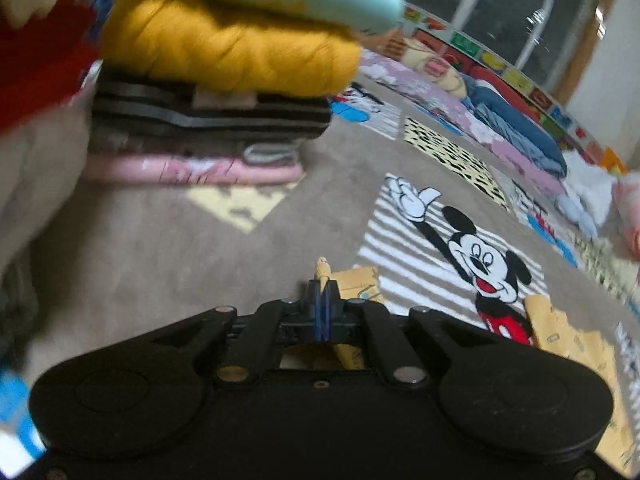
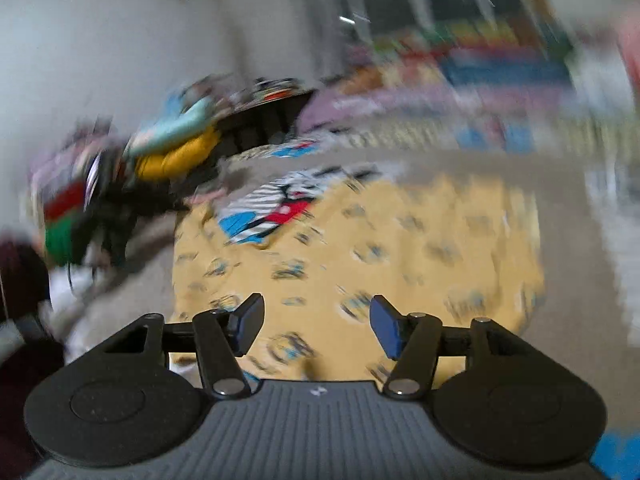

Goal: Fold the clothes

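Yellow garment (image 2: 400, 248) on Mickey carpet (image 1: 460, 256)

Left gripper (image 1: 322, 298): black body, two round housings at 7 and 5 o'clock, silver pivot pins, blue pads. Right gripper (image 2: 316, 322): same black linkage, blue pads (image 2: 385, 326), ribbed grey centre plate.

Child's room at home: Mickey Mouse rug (image 1: 460, 248), bedding (image 1: 516, 128), folded clothes (image 1: 224, 92)

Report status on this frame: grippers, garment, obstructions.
Left gripper shut on yellow printed garment. Right gripper open above it, empty. Folded stack ahead-left, apart. Right view blurred.
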### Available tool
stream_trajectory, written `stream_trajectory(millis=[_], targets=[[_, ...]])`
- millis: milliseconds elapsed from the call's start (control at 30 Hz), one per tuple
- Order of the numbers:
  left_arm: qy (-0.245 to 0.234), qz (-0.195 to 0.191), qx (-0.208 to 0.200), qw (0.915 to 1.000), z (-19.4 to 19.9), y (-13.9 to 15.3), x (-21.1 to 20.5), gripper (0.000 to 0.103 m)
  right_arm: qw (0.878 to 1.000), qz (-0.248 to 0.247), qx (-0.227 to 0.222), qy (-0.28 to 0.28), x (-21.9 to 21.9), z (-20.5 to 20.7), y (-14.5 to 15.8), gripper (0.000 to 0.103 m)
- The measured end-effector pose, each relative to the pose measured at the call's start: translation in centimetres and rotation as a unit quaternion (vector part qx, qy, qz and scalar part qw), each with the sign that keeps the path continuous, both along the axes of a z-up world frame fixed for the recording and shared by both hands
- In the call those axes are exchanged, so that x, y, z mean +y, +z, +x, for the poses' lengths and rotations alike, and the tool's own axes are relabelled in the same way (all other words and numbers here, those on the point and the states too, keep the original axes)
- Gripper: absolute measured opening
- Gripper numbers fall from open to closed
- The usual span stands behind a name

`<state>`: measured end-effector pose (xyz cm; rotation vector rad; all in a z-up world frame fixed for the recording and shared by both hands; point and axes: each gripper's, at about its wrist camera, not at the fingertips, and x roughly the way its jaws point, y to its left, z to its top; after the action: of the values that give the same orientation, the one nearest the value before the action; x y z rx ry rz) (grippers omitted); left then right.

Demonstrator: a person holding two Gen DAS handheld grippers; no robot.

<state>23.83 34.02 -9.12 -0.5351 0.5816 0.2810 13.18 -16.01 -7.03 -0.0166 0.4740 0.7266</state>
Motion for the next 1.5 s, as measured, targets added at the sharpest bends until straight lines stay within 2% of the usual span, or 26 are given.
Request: stream_trajectory(millis=[100,167,200,267,367,467,600,633,833,867,933,1100,1167,1233,1333,1400,1433,1467,1500], targets=[[0.011,-0.043,-0.003,0.999,-0.2,-1.0,0.8,0.0,0.991,-0.093,-0.086,0.043,5.8,-3.1,1.7,0.054],[0.013,-0.068,-0.006,0.9976,-0.3,-1.2,1.2,0.0,0.976,-0.154,-0.133,0.079,9.9,-4.9,1.8,0.042],[0.013,-0.08,-0.008,0.9967,-0.3,-1.4,1.4,0.0,0.966,-0.187,-0.151,0.099,11.7,-5.6,1.4,0.039],[0.012,-0.101,-0.01,0.9948,-0.2,-1.5,1.8,0.0,0.941,-0.249,-0.185,0.133,15.1,-6.7,0.4,0.026],[0.007,-0.118,-0.015,0.9928,-0.1,-1.5,2.2,0.0,0.906,-0.325,-0.217,0.162,18.2,-7.3,-1.9,0.026],[-0.001,-0.15,-0.017,0.9885,-0.1,-2.4,2.5,0.0,0.865,-0.396,-0.246,0.188,21.0,-8.0,-4.3,0.022],[-0.006,-0.172,-0.022,0.9849,-0.3,-2.7,3.1,0.0,0.827,-0.449,-0.279,0.193,22.0,-8.6,-5.5,0.022],[-0.007,-0.176,-0.023,0.9841,-0.3,-2.8,3.2,0.0,0.826,-0.451,-0.28,0.191,22.0,-8.6,-5.4,0.022],[-0.01,-0.196,-0.031,0.9802,-0.5,-3.3,3.8,0.0,0.885,-0.373,-0.226,0.161,21.3,-7.2,-2.8,0.022],[-0.01,-0.199,-0.032,0.9794,-0.5,-3.4,3.8,0.0,0.894,-0.36,-0.217,0.155,21.1,-6.9,-2.4,0.019],[-0.012,-0.202,-0.037,0.9787,-0.5,-3.5,3.9,0.0,0.911,-0.332,-0.198,0.145,20.9,-6.4,-1.5,0.009],[-0.009,-0.197,-0.065,0.9782,-1.5,-2.6,4.1,0.0,0.946,-0.262,-0.15,0.117,20.3,-5.2,0.6,0.007],[-0.006,-0.195,-0.067,0.9785,-1.7,-2.5,4.3,0.0,0.97,-0.199,-0.087,0.11,19.2,-3.8,1.8,0.005],[-0.001,-0.189,-0.054,0.9805,-1.6,-2.8,4.2,0.0,0.971,-0.198,-0.047,0.123,19.1,-2.9,1.2,0.005],[0.003,-0.189,-0.046,0.9808,-1.7,-2.8,4.2,0.001,0.957,-0.253,-0.053,0.135,19.9,-3.3,-0.5,0.007],[-0.002,-0.195,-0.051,0.9794,-1.9,-2.6,4.3,0.009,0.951,-0.264,-0.08,0.142,20.4,-4.3,-0.6,0.009],[-0.003,-0.197,-0.052,0.9791,-1.9,-2.5,4.3,0.009,0.946,-0.272,-0.101,0.144,20.8,-4.8,-0.6,0.019],[-0.004,-0.197,-0.051,0.9792,-1.9,-2.6,4.2,0.009,0.937,-0.291,-0.124,0.146,21.3,-5.3,-0.9,0.033],[-0.005,-0.197,-0.049,0.9792,-1.9,-2.6,4.2,0.009,0.928,-0.311,-0.144,0.147,21.9,-5.6,-1.3,0.038]])
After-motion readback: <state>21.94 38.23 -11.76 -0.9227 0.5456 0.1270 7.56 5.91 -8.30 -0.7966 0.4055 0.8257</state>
